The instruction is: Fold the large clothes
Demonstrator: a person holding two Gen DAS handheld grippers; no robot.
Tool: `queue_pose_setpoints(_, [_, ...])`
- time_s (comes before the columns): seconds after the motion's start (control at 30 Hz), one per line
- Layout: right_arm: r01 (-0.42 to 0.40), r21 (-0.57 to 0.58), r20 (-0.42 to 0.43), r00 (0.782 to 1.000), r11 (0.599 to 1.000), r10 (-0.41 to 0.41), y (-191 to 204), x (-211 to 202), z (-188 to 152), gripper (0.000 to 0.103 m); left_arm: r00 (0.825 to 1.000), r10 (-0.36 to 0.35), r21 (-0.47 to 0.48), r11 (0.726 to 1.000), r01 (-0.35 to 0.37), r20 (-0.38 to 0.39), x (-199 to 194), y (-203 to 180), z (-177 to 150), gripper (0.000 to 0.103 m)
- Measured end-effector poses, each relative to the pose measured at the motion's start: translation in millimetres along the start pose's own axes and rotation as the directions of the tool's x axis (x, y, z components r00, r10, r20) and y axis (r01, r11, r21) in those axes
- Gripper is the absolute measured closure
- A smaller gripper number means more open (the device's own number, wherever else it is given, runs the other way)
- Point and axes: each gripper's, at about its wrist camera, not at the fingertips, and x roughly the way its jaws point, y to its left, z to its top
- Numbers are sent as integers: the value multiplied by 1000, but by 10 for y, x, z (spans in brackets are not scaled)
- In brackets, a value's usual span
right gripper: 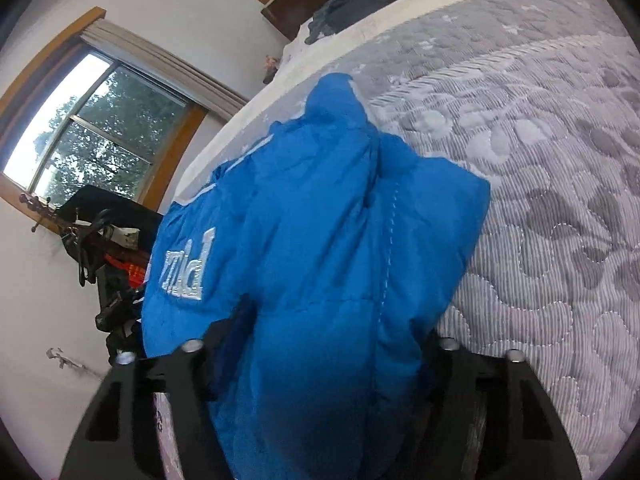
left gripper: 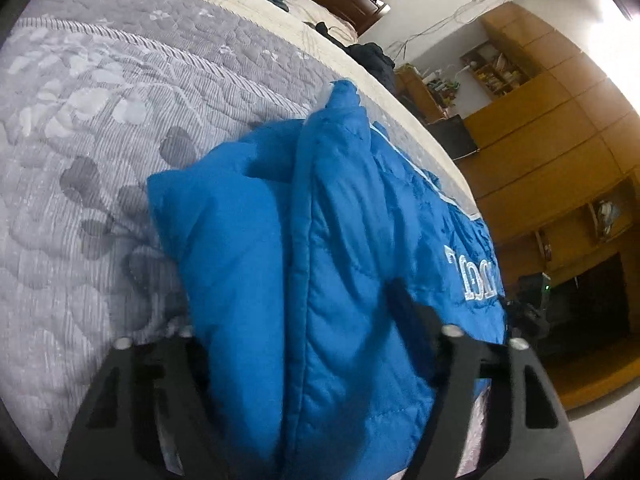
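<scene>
Blue padded jacket [left gripper: 340, 264] [right gripper: 320, 248] bunched between both jaws, each clamped on fabric.

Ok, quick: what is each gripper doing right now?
Left gripper: shut on the padded blue jacket.
Right gripper: shut on the same jacket.

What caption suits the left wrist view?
Left gripper clasping a padded blue jacket over a grey quilted bedspread.

left gripper [left gripper: 316, 360]: my two fingers stand wide, blue padded jacket [left gripper: 340, 260] bunched between them
right gripper [right gripper: 320, 360]: same pose, my fingers spread, jacket fabric filling the gap between them
</scene>
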Motion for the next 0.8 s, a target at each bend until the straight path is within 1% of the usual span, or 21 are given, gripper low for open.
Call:
queue_pose_setpoints(0.03, [-4, -4, 2, 1000, 1000, 4, 10, -17, -17, 51, 1000, 2, -2, 1000, -2, 6, 2, -14, -11, 50])
queue_pose_setpoints(0.07, [-10, -5, 7, 1000, 1000, 10, 18, -38, -30, 57, 1000, 3, 0, 1000, -3, 14, -3, -32, -24, 56])
queue_pose_setpoints(0.1, [-15, -4, 11, 1000, 1000, 15, 10, -72, -31, 60, 1000, 10, 10, 1000, -11, 26, -15, -69, -40, 62])
queue_pose_setpoints(0.17, [-18, -8, 22, 1000, 1000, 18, 58, -115, -47, 68, 999, 21, 30, 999, -22, 46, -67, -118, -67, 70])
queue_pose_setpoints(0.2, [-13, -17, 28, 1000, 1000, 14, 80, -144, -53, 69, 998, 22, 35, 999, -24, 55, -91, -158, -76, 73])
queue_pose_setpoints(0.3, [-12, -31, 45, 999, 999, 14, 160, -210, -47, 75, 997, 9, 46, 999, -12, 78, -165, -231, -100, 80])
queue_pose_setpoints(0.43, [-34, -45, 64, 997, 998, 36, 262, -385, -87, 78, 996, -18, 62, 998, 13, 86, -268, -368, -141, 84])
queue_pose_setpoints(0.57, [-36, -74, 80, 996, 997, 42, 443, -622, -197, 79, 996, -43, 82, 996, 37, 78, -399, -531, -293, 85])
queue_pose_setpoints(0.63, [-31, -90, 86, 996, 995, 39, 541, -749, -288, 79, 995, -58, 94, 994, 51, 78, -505, -652, -429, 86])
queue_pose_setpoints(0.7, [-26, -108, 92, 995, 994, 36, 638, -908, -414, 79, 994, -71, 108, 992, 62, 83, -663, -647, -557, 86])
queue_pose_setpoints(0.8, [-20, -140, 99, 995, 990, 34, 784, -1154, -647, 79, 991, -98, 130, 988, 86, 90, -879, -770, -823, 86])
